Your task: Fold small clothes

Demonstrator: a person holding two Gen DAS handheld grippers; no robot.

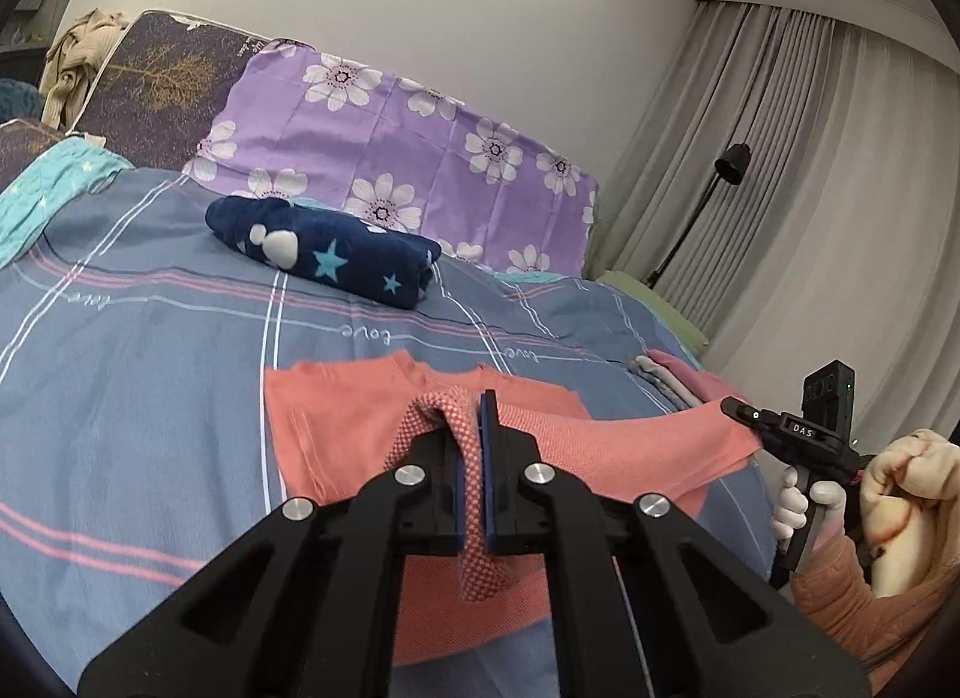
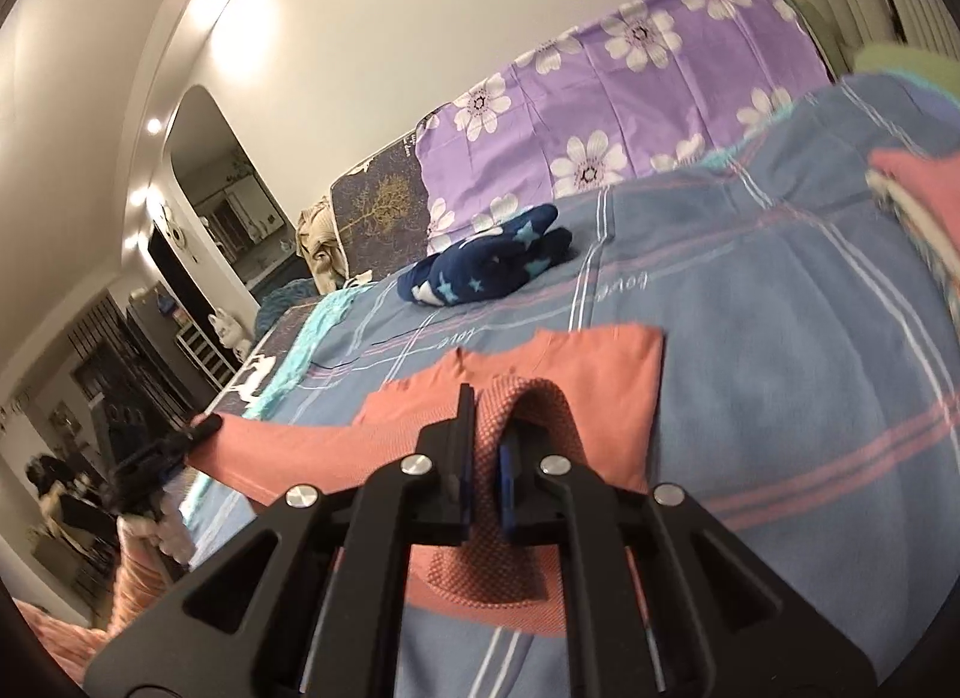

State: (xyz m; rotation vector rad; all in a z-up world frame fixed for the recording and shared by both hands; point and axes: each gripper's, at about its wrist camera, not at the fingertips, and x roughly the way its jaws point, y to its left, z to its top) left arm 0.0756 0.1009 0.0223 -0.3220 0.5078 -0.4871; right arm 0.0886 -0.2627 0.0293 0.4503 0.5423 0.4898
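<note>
A small salmon-pink garment [image 1: 354,416] lies partly spread on the blue striped bedsheet [image 1: 150,338]. My left gripper [image 1: 474,440] is shut on a bunched, textured edge of it, held a little above the bed. In the right wrist view my right gripper [image 2: 486,446] is shut on another edge of the same garment [image 2: 606,386]. The cloth stretches between the two grippers. The right gripper also shows at the right of the left wrist view [image 1: 744,413], the left gripper at the left of the right wrist view [image 2: 204,428].
A folded navy star-print garment [image 1: 324,248] lies farther back on the bed. A purple flowered pillow [image 1: 420,152] leans on the wall. A stack of folded clothes [image 1: 678,380] sits at the right bed edge. Turquoise cloth [image 1: 42,194] lies left. Curtains and a floor lamp [image 1: 732,164] stand right.
</note>
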